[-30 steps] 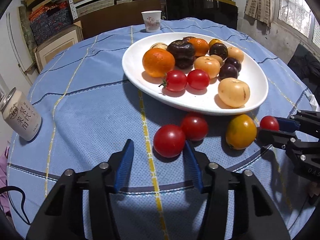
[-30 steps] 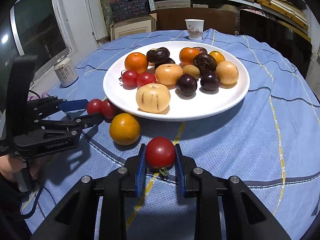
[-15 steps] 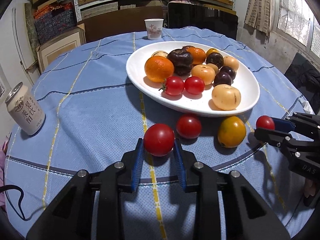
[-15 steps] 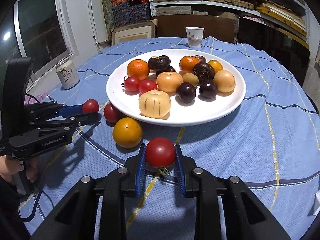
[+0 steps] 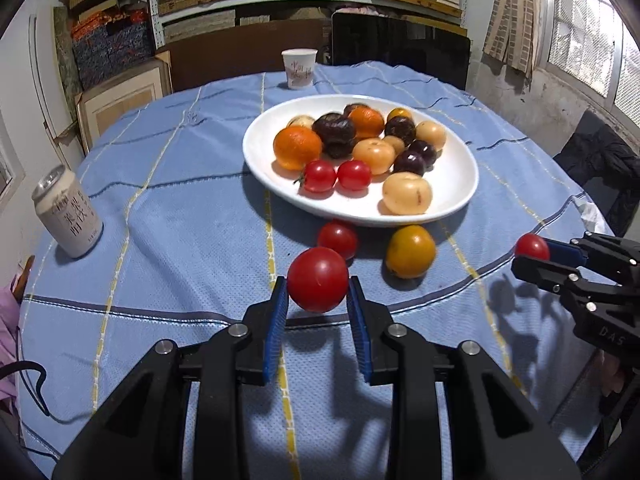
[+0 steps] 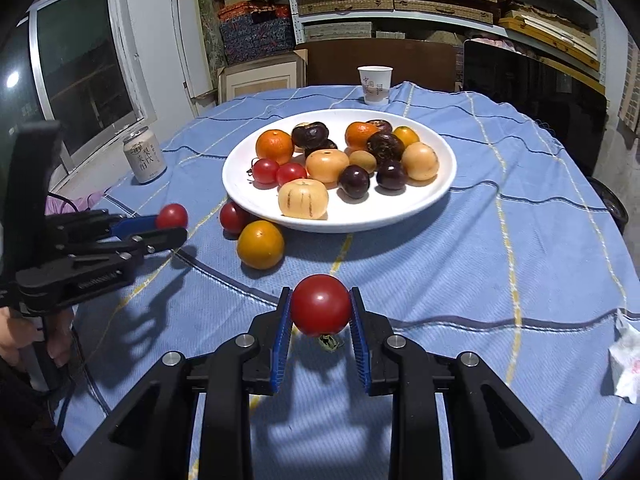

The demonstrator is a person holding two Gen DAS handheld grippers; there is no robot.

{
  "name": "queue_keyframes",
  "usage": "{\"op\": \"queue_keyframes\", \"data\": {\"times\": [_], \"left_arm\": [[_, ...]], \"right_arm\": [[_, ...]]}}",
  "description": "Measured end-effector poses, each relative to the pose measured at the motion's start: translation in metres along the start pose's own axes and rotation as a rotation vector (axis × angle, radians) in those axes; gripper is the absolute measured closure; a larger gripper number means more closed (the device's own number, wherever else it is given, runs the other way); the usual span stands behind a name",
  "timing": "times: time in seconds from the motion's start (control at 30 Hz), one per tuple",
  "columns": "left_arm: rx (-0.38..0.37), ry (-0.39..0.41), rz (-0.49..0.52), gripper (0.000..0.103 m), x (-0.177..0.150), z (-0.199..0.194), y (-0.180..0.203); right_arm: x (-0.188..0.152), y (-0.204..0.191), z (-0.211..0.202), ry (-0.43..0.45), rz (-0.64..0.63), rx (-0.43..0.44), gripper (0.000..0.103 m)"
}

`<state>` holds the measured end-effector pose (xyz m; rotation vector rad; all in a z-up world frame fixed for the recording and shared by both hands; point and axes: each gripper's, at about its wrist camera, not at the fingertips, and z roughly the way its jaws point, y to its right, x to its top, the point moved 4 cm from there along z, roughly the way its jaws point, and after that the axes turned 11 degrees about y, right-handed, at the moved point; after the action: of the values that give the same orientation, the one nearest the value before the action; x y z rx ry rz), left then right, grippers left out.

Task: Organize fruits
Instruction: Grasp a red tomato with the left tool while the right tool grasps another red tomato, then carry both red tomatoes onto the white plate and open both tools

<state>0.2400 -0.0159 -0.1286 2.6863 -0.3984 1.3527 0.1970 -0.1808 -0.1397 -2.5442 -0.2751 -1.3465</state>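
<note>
- Round table under a blue cloth (image 5: 168, 216); its near edge is hidden behind each gripper's black body, and the fisheye rim cuts off its sides.
- White plate (image 5: 460, 184) sits mid-table, heaped with fruit: oranges, dark purple fruit, pale yellow fruit and two small tomatoes. The fruit at the back of the heap is partly hidden by the fruit in front; no sure count.
- Left gripper (image 5: 318, 298) points downward toward the plate, blue pads closed on a red tomato (image 5: 318, 279). The tomato is clear of the cloth, near side of the plate. In the right wrist view this gripper (image 6: 174, 226) comes in from the left edge, with part of a hand (image 6: 24, 340) on its handle, mostly cut off.
- Right gripper (image 6: 320, 314) is likewise tilted down, jaws clamped on a second red tomato (image 6: 320, 305), green stem end turned down. In the left wrist view only its front shows at the right edge, tomato at the tip.
- Beverage can (image 5: 68, 214) stands upright near the table's left edge; its print is hard to read.
- Yellow-orange fruit (image 5: 410, 251) lies on the cloth just beside the plate's near rim.
- Paper cup (image 5: 299, 68) stands beyond the plate.
- Loose red tomato (image 5: 338, 239) lies on the cloth at the plate's rim; in the right wrist view the rim partly covers it.
- Crumpled white tissue (image 6: 626, 364) at the right edge, partly cut off.
</note>
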Motion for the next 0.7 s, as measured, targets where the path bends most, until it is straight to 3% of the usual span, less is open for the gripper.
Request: {"op": "queue_keyframes", "data": {"times": [0.4, 0.7], "left_arm": [[-0.04, 0.074, -0.015, 0.074, 0.026, -0.037, 0.008], [-0.039, 0.064, 0.022, 0.074, 0.062, -0.024, 0.019]], "right_arm": [[0.025, 0.016, -0.04, 0.096, 0.032, -0.008, 0.075], [0.065, 0.027, -0.036, 0.151, 0.017, -0.018, 0.075]]}}
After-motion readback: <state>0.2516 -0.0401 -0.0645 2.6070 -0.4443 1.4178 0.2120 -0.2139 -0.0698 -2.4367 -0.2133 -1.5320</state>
